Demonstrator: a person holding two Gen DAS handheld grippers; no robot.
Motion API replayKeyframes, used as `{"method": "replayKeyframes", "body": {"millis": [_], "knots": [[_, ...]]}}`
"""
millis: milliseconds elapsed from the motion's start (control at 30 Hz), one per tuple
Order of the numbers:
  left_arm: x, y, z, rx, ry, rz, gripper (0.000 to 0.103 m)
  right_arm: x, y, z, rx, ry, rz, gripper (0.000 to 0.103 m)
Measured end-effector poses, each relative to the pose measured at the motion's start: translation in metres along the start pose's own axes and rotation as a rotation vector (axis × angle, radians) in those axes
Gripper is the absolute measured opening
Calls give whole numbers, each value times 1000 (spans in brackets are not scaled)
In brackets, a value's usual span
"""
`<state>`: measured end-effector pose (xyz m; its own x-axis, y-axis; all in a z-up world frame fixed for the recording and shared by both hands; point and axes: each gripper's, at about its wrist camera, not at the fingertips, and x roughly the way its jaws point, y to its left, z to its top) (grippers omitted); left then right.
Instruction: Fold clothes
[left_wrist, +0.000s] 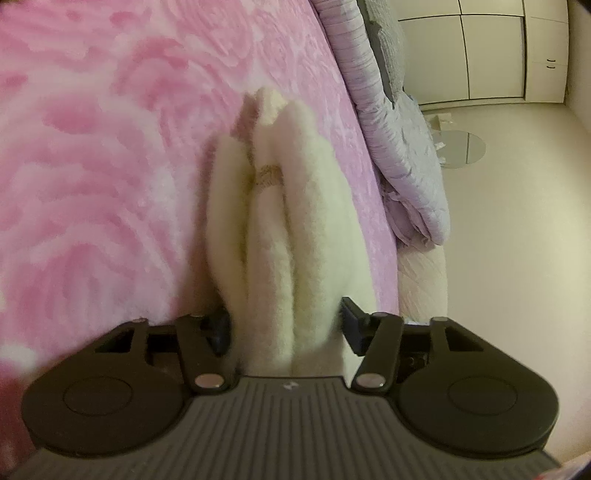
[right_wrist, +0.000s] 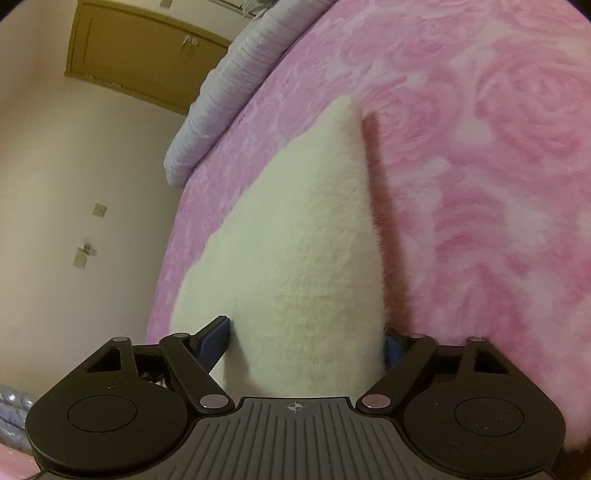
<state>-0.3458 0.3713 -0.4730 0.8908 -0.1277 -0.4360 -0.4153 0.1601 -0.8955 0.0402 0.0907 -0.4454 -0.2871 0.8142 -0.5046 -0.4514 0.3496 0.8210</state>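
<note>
Left view: the left tongs (left_wrist: 284, 325) clamp the bunched cream sweater (left_wrist: 280, 229) ahead over the pink bed (left_wrist: 92, 166); right view: the right tongs (right_wrist: 306, 341) pinch its broad fold, so lower both ends level.

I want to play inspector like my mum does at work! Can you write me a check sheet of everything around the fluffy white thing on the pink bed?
Surface: pink rose-patterned bedspread covers the bed.
Job's things: cream fluffy garment, bunched into thick folds, lies on the bedspread.
Clutter: lilac quilt heaped along the bed's edge.
Grippers: left gripper has the garment's folds between its fingers, which press in on both sides; right gripper straddles another part of the garment, one finger at each side of it.
Cables: nothing seen.
Surroundings: pale floor, white cupboard doors, brown wooden door.
</note>
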Motion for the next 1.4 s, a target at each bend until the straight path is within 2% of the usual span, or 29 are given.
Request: {"method": "replayKeyframes", "body": {"millis": [100, 233, 433, 533, 633, 800, 1000, 1200, 1400], "knots": [[2, -2, 2, 17, 17, -3, 47, -3, -9, 1, 16, 14, 19, 62], [9, 1, 10, -12, 66, -12, 42, -5, -13, 1, 30, 40, 21, 57], [6, -18, 22, -61, 96, 41, 36, -4, -7, 10, 129, 81, -42, 50], [-3, -35, 36, -82, 104, 75, 35, -5, 9, 17, 166, 90, -84, 46], [-22, -57, 56, -72, 99, 87, 35, -8, 36, 23, 194, 94, -88, 44], [-80, -84, 91, -79, 70, 76, 35, 3, 103, 37, 201, 91, -73, 43], [-184, -104, 145, -77, 46, 63, 35, 44, 208, 36, 177, 94, -51, 43], [-287, -116, 208, -19, 58, 83, 35, 103, 316, 8, 192, 55, -21, 43], [-353, -108, 234, -23, -33, 131, 35, 178, 375, -3, 183, 79, 32, 43]]}}
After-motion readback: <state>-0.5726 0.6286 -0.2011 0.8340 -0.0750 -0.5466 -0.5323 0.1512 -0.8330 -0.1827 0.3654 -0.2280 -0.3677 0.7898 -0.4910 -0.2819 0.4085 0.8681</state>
